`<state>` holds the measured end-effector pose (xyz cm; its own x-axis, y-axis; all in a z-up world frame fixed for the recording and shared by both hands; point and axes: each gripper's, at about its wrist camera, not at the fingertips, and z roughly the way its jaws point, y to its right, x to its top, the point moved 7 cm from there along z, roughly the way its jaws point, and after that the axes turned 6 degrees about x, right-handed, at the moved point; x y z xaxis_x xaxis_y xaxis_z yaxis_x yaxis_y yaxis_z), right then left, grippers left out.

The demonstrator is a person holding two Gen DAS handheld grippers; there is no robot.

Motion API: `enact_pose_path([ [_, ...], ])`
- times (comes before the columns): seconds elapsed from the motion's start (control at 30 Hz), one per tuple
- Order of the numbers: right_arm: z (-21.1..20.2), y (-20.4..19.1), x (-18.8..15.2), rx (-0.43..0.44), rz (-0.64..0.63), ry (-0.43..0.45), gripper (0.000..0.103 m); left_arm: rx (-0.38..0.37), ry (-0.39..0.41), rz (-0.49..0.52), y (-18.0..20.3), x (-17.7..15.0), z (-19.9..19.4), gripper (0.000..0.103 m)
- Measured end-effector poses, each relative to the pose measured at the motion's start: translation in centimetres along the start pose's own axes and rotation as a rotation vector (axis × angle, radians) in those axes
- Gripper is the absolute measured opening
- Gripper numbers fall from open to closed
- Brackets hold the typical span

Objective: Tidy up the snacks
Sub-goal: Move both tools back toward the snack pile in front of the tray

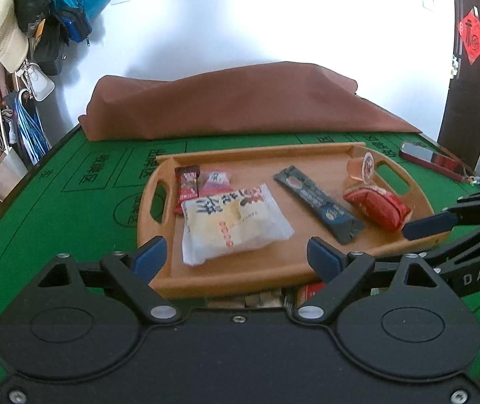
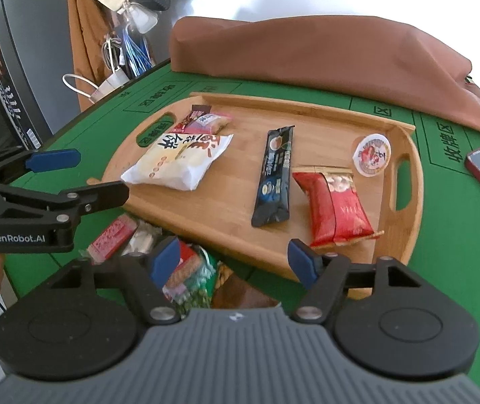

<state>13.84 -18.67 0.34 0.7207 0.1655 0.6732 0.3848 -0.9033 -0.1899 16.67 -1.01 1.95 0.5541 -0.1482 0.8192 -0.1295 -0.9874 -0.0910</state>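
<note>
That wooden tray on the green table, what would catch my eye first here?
The oval wooden tray sits mid-table on green felt, with snacks spread across it. A big white crinkly packet lies at its left end, a long black sachet in the middle, and two red wrappers at the right. Both open claws, left and right, hover at its near edge, empty.

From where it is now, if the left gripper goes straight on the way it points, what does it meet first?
Most likely the white snack bag on the wooden tray. It lies centred between the open, empty jaws of the left gripper, just past the tray's near rim. Depth is hard to judge here.
</note>
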Motion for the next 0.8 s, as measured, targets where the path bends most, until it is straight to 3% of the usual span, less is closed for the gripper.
enact_pose_path([
  [0.8,-0.9,0.5,-4.9,-0.056,-0.057,-0.045,0.083,-0.008,-0.094,-0.039,-1.2,-6.2,-0.9,0.088],
])
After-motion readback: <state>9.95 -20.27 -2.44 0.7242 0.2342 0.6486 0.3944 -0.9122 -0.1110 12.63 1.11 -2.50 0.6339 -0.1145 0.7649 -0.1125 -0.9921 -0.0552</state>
